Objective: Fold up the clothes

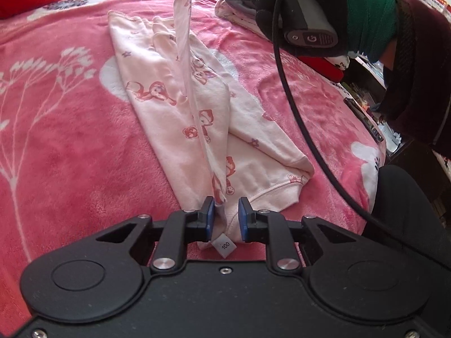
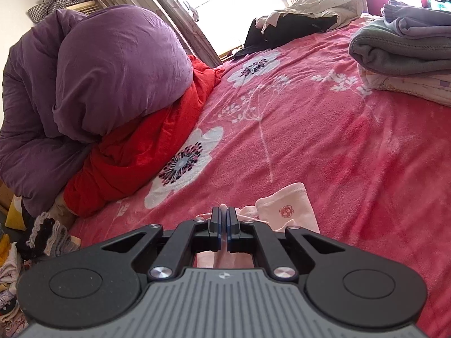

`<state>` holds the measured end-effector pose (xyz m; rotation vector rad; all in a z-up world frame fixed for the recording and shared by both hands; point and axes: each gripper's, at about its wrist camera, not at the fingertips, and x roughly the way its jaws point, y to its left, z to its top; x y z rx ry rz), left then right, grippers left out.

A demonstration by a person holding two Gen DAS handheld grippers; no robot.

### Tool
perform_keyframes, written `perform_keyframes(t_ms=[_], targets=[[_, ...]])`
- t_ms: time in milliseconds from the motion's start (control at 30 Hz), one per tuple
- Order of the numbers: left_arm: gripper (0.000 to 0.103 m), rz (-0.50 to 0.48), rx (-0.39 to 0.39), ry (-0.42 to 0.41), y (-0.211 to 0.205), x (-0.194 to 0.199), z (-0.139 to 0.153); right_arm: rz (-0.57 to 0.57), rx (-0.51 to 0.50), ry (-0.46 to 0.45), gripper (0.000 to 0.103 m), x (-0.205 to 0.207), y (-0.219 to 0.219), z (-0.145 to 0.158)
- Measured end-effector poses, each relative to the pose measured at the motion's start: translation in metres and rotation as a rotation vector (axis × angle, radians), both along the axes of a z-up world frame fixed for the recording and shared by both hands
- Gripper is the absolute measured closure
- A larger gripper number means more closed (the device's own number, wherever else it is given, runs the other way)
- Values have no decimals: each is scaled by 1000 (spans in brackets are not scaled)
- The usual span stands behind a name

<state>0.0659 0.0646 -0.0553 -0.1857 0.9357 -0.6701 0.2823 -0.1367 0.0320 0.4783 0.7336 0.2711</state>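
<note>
A pale pink child's garment point(image 1: 174, 104), printed with small red cartoon figures and tiny flowers, is laid lengthwise on the pink floral blanket point(image 1: 56, 146) of the bed, folded over itself, with a ribbed cuff seen toward 4 o'clock. A white size tag point(image 1: 224, 245) marked 100 is seen at its near end. The left tongs point(image 1: 225, 219) are held apart at 6 o'clock, astride that near end; only the left blue pad is touched by the raised edge. From there a taut fold of cloth is drawn up toward 12 o'clock, where it is pinched by the right tongs point(image 2: 224, 222), closed on the garment. A gloved hand point(image 1: 284, 11) is seen at 1 o'clock.
</note>
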Motion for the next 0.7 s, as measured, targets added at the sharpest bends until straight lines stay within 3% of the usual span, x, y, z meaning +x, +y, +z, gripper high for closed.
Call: perform_keyframes(t_ms=[567, 700], targets=[[86, 53, -74, 71, 11, 10, -4, 66, -117, 54, 96, 33, 42, -31], [86, 74, -100, 91, 15, 12, -5, 87, -95, 42, 80, 34, 42, -30]])
